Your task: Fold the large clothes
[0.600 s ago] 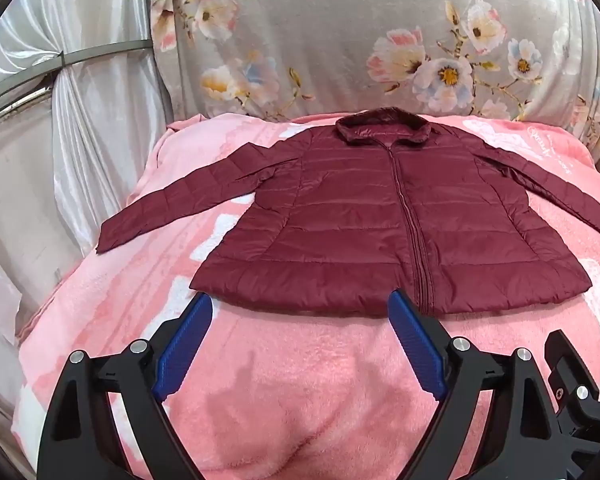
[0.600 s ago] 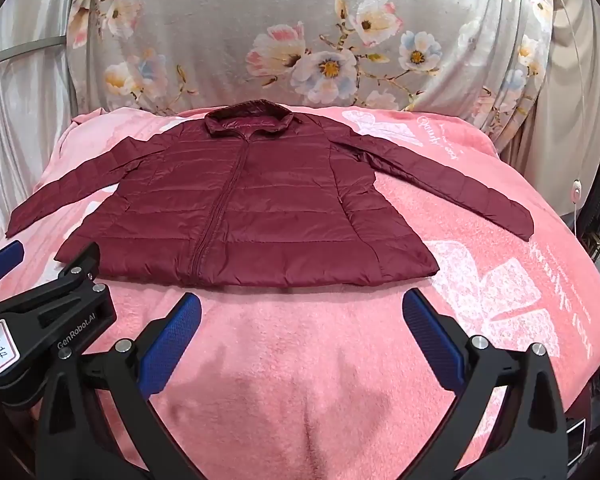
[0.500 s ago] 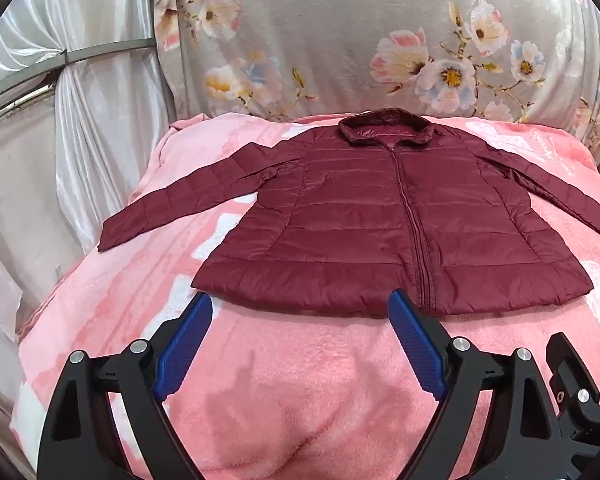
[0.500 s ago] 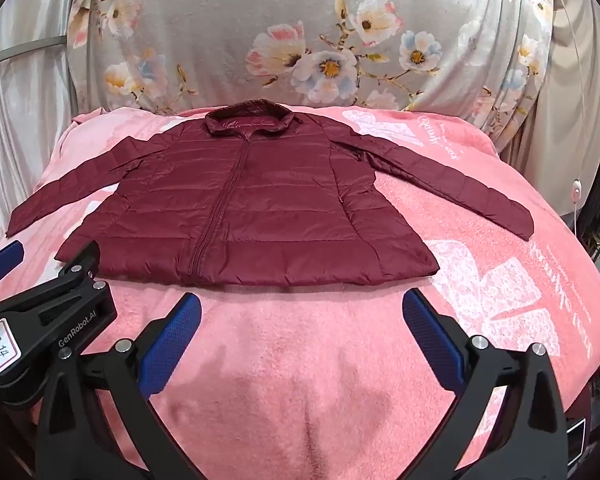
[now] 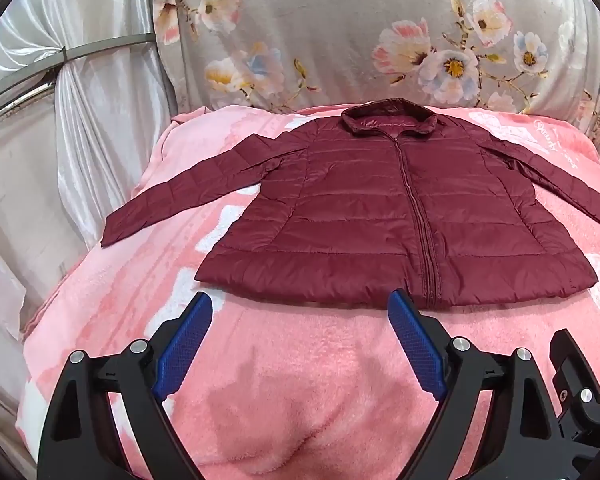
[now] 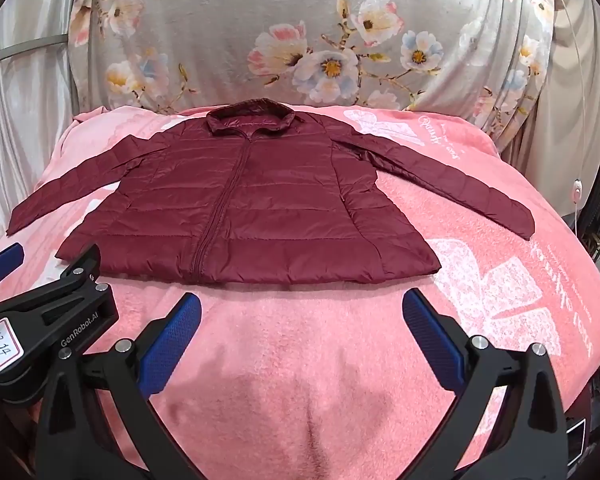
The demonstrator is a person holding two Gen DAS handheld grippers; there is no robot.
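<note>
Ahead, maroon jacket [image 5: 380,216] flat on pink blanket [image 5: 300,380], left claw [image 5: 300,312], right claw [image 6: 302,312] wide open, empty.

Our left-wrist view's edge across the jacket [image 5: 380,216]'s far sleeve [image 5: 572,192], cuff beyond it, unseen by us

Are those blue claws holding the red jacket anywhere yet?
No. The left gripper and right gripper are both open and empty, short of the jacket hem.
</note>
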